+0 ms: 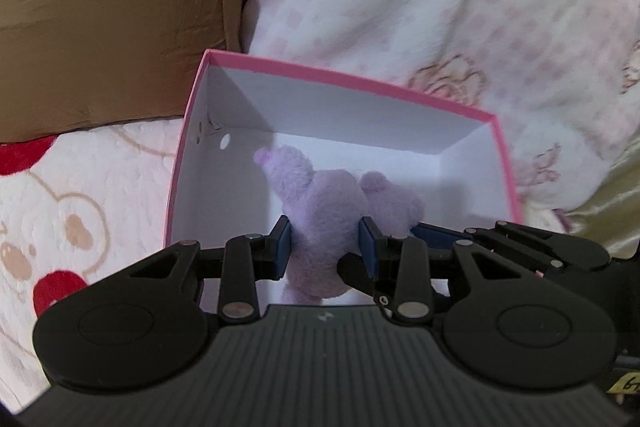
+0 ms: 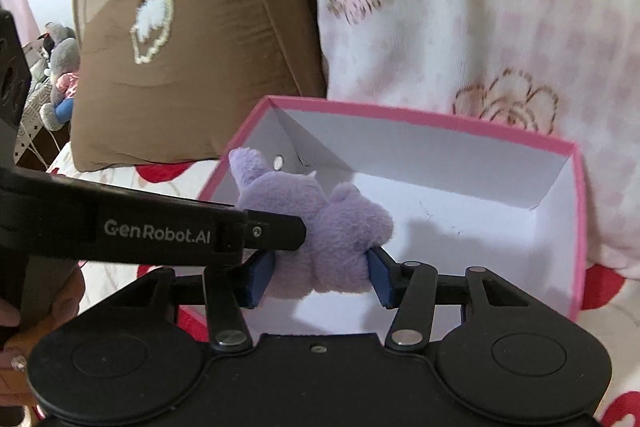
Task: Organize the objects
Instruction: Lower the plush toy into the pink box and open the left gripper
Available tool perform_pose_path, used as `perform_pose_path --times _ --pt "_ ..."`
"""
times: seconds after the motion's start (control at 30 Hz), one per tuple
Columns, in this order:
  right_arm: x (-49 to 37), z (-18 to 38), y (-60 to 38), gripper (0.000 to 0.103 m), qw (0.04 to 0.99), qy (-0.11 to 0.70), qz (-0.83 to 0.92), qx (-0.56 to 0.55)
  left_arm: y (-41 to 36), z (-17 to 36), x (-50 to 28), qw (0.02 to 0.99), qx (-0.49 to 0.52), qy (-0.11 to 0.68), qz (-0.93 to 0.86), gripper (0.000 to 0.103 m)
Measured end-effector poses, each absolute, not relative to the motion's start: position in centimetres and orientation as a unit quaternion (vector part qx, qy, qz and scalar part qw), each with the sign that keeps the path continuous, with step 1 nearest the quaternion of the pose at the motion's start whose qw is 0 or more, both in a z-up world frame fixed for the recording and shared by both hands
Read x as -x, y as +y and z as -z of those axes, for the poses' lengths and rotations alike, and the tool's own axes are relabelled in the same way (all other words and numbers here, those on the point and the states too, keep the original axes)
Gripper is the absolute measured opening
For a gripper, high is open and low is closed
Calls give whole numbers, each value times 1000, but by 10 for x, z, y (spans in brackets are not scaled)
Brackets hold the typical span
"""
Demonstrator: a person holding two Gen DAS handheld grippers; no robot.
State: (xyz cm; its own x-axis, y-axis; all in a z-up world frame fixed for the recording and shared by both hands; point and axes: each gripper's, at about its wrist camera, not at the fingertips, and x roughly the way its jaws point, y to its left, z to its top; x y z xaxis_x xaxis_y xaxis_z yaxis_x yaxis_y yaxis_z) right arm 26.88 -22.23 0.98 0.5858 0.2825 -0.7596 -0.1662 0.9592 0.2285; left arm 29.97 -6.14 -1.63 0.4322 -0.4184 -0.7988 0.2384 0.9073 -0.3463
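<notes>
Soft, even indoor light; fisheye bends the edges, and the floral blanket [image 1: 460,7] is motion-blurred.

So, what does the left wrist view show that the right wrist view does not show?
Only the left wrist view shows the cream blanket with a red cartoon face, left of the box.

Only the right wrist view shows grey stuffed toys far off at the left edge, a person's fingers at lower left, and the left gripper from the side.

Both show the purple plush toy above the open pink box, the brown cushion and the floral blanket behind. The left gripper and the right gripper each press on the toy.
</notes>
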Motion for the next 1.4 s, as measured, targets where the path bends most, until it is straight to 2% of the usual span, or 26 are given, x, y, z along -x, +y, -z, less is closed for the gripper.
perform_pose_path --times 0.33,0.63,0.97,1.3,1.4 --pt "-301 40 -229 54 858 483 -145 -99 -76 55 -324 823 55 541 160 34" --pt "-309 63 -227 47 842 511 -128 -114 -88 76 -325 821 24 555 135 34" --pt "-314 66 -222 31 838 525 -105 -106 -91 72 -321 837 0 535 114 34" --pt "-312 64 -215 25 845 516 -104 -91 -85 59 -307 847 -6 517 127 36" --pt "-307 60 -215 26 850 507 -119 -85 -79 49 -298 851 -1 506 142 42"
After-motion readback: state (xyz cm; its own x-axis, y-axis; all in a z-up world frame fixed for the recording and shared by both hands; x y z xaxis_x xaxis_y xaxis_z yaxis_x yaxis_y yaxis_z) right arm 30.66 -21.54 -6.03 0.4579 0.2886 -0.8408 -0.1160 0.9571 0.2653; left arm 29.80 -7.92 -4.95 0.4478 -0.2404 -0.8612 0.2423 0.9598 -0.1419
